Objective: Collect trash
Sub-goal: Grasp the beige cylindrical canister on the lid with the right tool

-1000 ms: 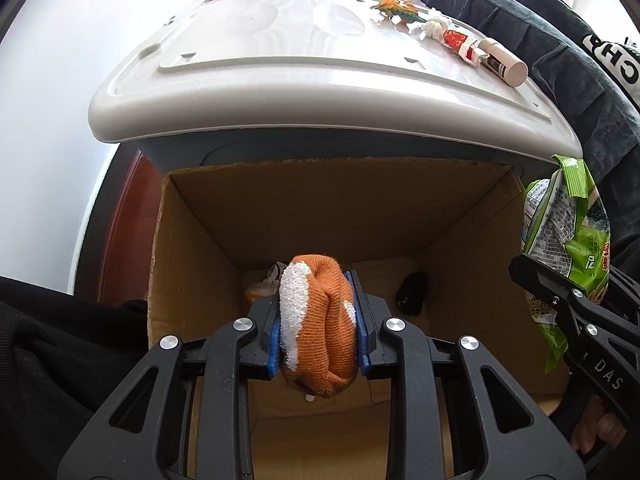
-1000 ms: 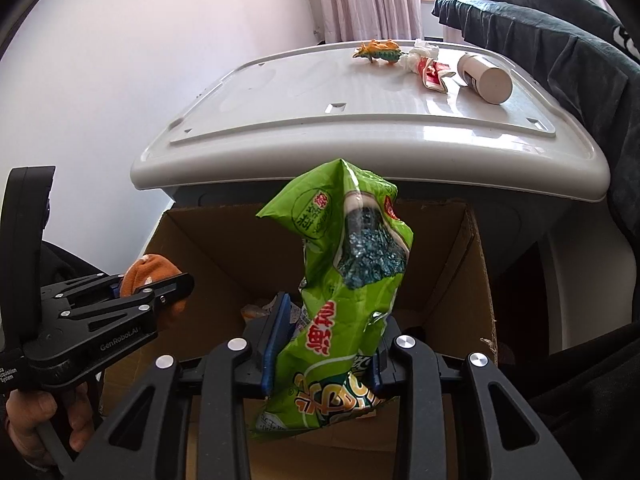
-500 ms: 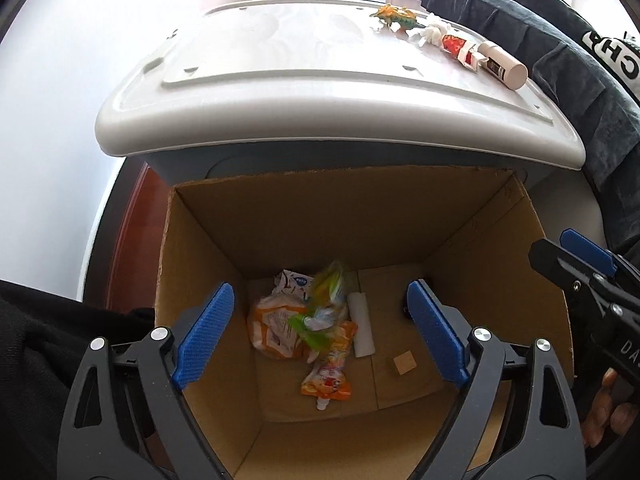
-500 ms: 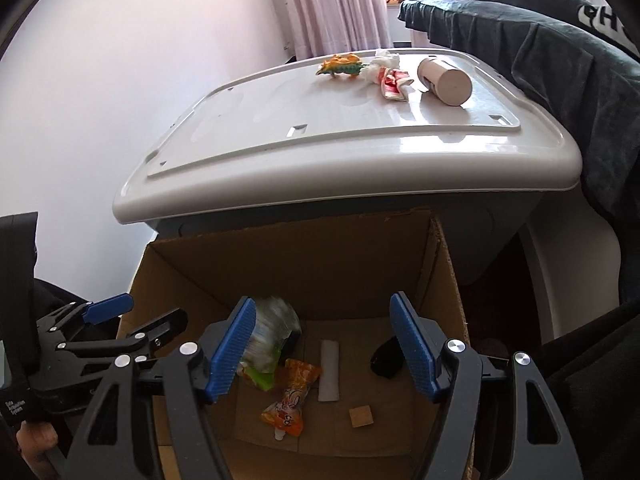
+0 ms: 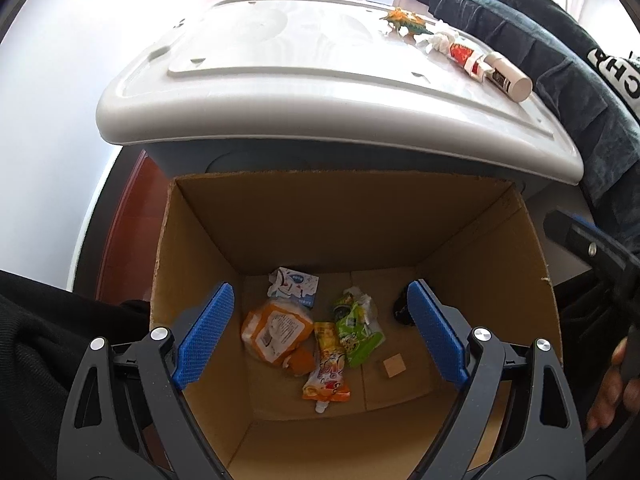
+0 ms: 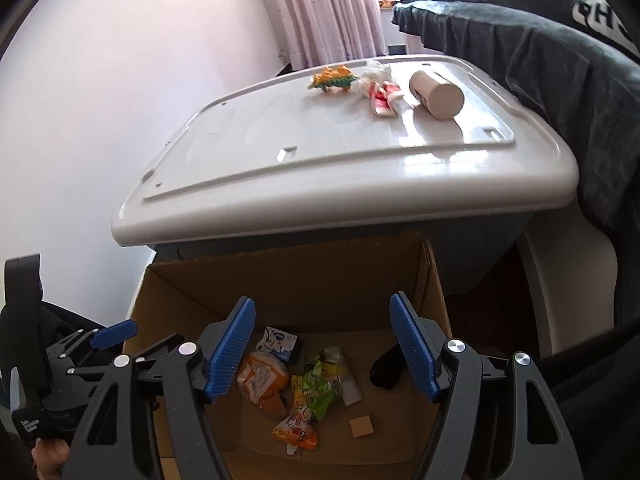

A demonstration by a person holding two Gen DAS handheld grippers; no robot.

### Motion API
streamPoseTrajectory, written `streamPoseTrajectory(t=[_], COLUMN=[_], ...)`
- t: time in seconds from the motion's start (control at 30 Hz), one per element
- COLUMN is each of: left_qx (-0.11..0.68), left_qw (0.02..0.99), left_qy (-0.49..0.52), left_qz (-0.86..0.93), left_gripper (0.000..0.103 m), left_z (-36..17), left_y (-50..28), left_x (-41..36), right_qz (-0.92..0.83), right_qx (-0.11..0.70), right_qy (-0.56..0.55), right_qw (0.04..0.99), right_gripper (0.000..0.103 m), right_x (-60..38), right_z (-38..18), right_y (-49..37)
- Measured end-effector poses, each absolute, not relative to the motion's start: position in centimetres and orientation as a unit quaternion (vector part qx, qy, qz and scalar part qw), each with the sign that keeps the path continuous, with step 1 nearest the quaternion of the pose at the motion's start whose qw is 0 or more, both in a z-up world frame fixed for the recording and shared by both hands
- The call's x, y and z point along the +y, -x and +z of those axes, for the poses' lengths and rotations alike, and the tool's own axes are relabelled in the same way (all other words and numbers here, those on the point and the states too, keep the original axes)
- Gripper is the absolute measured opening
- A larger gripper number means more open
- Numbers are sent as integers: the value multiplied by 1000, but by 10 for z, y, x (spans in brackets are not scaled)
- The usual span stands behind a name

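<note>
Left wrist view: left gripper [image 5: 320, 336] jaws spread wide, empty, above the cardboard box [image 5: 192, 280]. Trash on the box floor: orange packet [image 5: 276, 330], green wrapper [image 5: 356, 332], orange pouch [image 5: 328, 372]. At 12 o'clock, a grey bin lid [image 5: 280, 68] serves as counter; a tube [image 5: 508, 78] lies at 1 o'clock.

Right wrist view: right gripper [image 6: 322, 352] jaws likewise apart, empty, over the same box [image 6: 320, 276]. Toy dinosaur [image 6: 334, 78] on the lid [image 6: 320, 152]; pink curtain [image 6: 324, 12] and pale wall [image 6: 100, 80] behind.

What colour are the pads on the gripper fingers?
Blue, with a ribbed texture; the pads show best in the right wrist view.
</note>
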State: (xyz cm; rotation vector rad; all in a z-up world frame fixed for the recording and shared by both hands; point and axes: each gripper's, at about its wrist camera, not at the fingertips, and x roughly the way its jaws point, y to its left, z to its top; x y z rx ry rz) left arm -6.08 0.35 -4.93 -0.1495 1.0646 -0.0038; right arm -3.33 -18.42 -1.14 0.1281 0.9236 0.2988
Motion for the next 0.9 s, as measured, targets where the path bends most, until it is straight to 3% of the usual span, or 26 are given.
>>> streamPoseTrajectory(t=[0.4, 0.53, 0.63, 0.9], left_qx=[491, 496, 495, 483], left_qw=[869, 866, 867, 875], left_qy=[65, 59, 52, 22], left_qz=[-11, -16, -19, -27], left_gripper=[86, 86, 86, 86], left_z=[-45, -49, -50, -48], left_y=[62, 62, 62, 61], left_x=[-3, -8, -11, -23], right_qz=[121, 85, 71, 72], right_qx=[398, 420, 445, 483], right_qy=[-16, -19, -15, -14], right_qw=[909, 903, 893, 873], right_gripper=[69, 69, 62, 60], right_x=[-229, -249, -257, -258], right_z=[58, 49, 33, 1], right_y=[-89, -140, -171, -224])
